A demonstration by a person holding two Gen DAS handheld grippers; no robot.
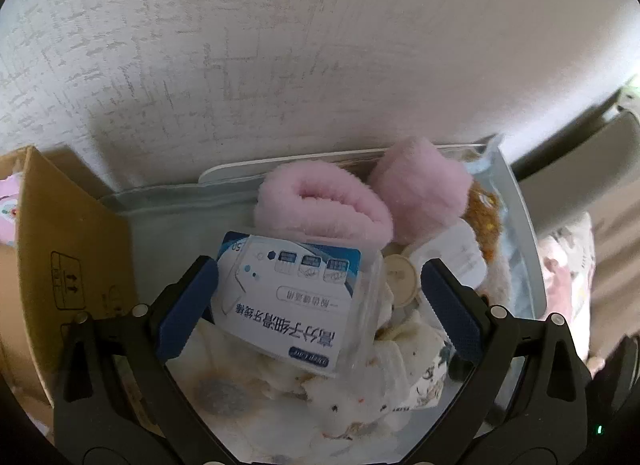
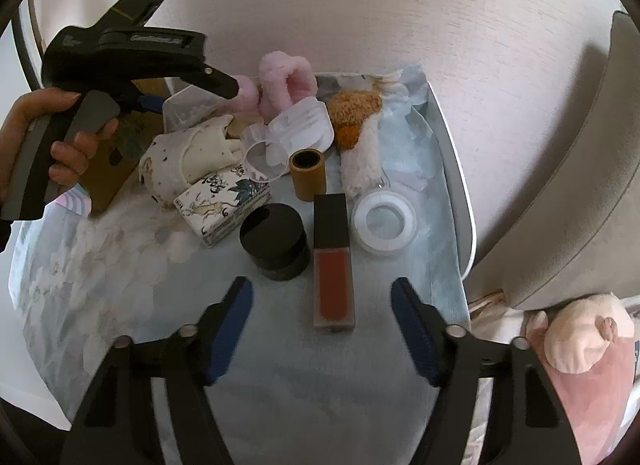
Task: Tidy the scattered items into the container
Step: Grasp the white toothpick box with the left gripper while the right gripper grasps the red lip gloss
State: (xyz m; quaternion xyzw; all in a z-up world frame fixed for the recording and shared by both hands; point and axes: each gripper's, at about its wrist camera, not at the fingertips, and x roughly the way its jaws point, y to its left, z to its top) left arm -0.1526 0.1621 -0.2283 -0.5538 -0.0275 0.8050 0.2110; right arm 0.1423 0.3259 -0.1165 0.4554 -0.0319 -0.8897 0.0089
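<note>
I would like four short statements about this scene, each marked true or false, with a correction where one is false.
1. The left tool has a clear plastic box between its fingers. True.
2. The right tool is shut on the red lip gloss tube. False: it is open, and the tube lies on the table between and ahead of its fingers.
3. The black jar stands just left of the lip gloss tube. True.
4. The white ring sits on top of the black jar. False: it lies on the tablecloth, right of the tube.
</note>
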